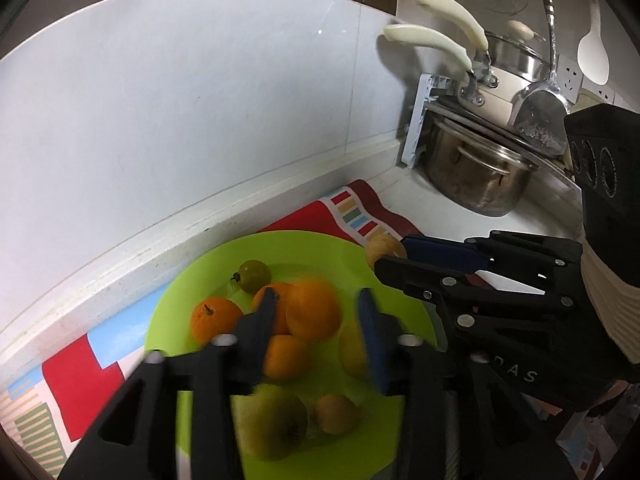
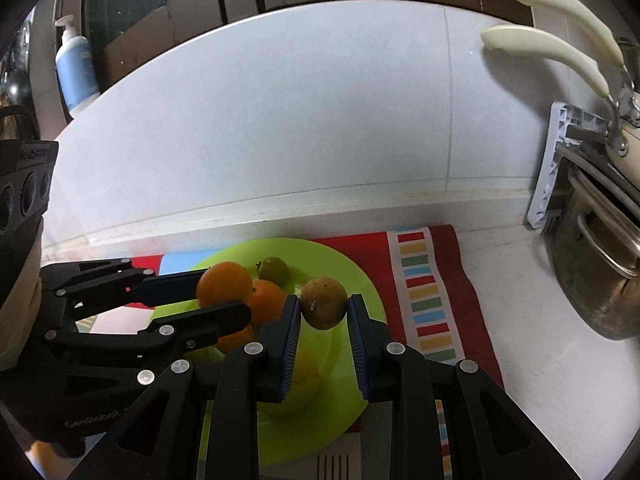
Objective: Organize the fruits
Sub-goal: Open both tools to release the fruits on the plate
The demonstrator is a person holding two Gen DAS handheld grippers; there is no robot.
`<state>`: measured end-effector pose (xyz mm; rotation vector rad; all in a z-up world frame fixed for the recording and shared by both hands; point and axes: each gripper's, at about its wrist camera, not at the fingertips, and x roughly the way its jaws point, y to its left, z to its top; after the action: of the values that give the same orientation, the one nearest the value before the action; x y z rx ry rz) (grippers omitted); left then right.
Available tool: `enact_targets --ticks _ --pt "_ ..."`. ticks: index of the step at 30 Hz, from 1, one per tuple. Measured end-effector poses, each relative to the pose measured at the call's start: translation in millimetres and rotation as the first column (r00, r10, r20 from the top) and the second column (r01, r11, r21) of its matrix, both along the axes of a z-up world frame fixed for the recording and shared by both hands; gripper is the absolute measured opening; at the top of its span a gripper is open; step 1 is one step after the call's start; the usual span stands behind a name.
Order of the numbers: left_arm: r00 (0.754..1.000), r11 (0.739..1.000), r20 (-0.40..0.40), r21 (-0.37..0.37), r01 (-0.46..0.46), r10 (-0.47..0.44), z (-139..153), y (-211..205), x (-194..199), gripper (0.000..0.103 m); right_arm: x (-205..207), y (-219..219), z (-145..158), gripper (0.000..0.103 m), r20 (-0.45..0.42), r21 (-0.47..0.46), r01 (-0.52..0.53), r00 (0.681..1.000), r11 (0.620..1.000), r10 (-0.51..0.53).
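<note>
Left-wrist view: my left gripper [image 1: 317, 296] hangs over the green plate [image 1: 192, 280], jaws released. A large orange [image 1: 312, 308] sits btwn the fingers; it is blurred, and a gap shows on the right-pad side, so no squeeze on it. Under and around it, on the plate: two more oranges, a small green tomato [image 1: 254, 276] toward the wall, a green apple-like fruit [image 1: 272, 420] at the near side, a small tan fruit [image 1: 334, 414] beside that, and a yellowish fruit partly hidden behind my right-hand pad. Plate rests on a striped, multicoloured mat [image 1: 76, 364] on the white counter, near the wall. Steel pot [image 1: 476, 176] stands well apart, at the right, w/ cream-handled pans stacked above it. Right-wrist view: my right gripper [image 2: 324, 300] is clenched on a round brownish fruit [image 2: 324, 312], blue pads touching both its sides, held above the plate's right half. My left gripper enters from the left, the orange at its tips.
</note>
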<state>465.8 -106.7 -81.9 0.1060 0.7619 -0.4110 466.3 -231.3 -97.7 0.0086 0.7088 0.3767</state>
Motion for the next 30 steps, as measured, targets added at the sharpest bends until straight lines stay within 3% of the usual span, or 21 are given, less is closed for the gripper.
enact_targets --ticks 1,4,7,10,15,25,30 --pt "1.0 1.0 0.002 0.008 -0.007 0.007 0 1 -1 0.051 1 1 -1 0.026 0.0 -0.001 0.002 1.0 1.0 -0.002" --pt "0.999 0.999 0.015 0.013 -0.033 0.033 3 7 -7 0.051 1 0 -1 0.035 -0.001 -0.027 0.039 0.999 0.999 -0.039" --pt "0.998 0.998 0.03 0.014 -0.062 0.061 8 14 -16 0.051 -8 -2 3 0.035 -0.001 -0.026 0.058 0.998 0.998 -0.058" --pt "0.995 0.996 0.056 0.016 -0.086 0.086 16 20 -30 0.054 -21 -5 9 0.041 0.01 -0.033 0.091 0.996 0.995 -0.09" --pt "0.989 0.993 0.085 0.015 -0.119 0.117 30 28 -57 0.056 -49 -7 24 0.042 0.033 -0.035 0.122 0.992 0.992 -0.12" --pt "0.974 0.984 0.142 -0.01 -0.178 0.177 61 49 -123 0.062 -118 -3 62 0.056 0.088 -0.028 0.16 0.984 0.987 -0.157" --pt "0.966 0.979 0.163 -0.029 -0.2 0.202 74 60 -156 0.068 -152 5 76 0.057 0.103 -0.028 0.166 0.981 0.986 -0.163"
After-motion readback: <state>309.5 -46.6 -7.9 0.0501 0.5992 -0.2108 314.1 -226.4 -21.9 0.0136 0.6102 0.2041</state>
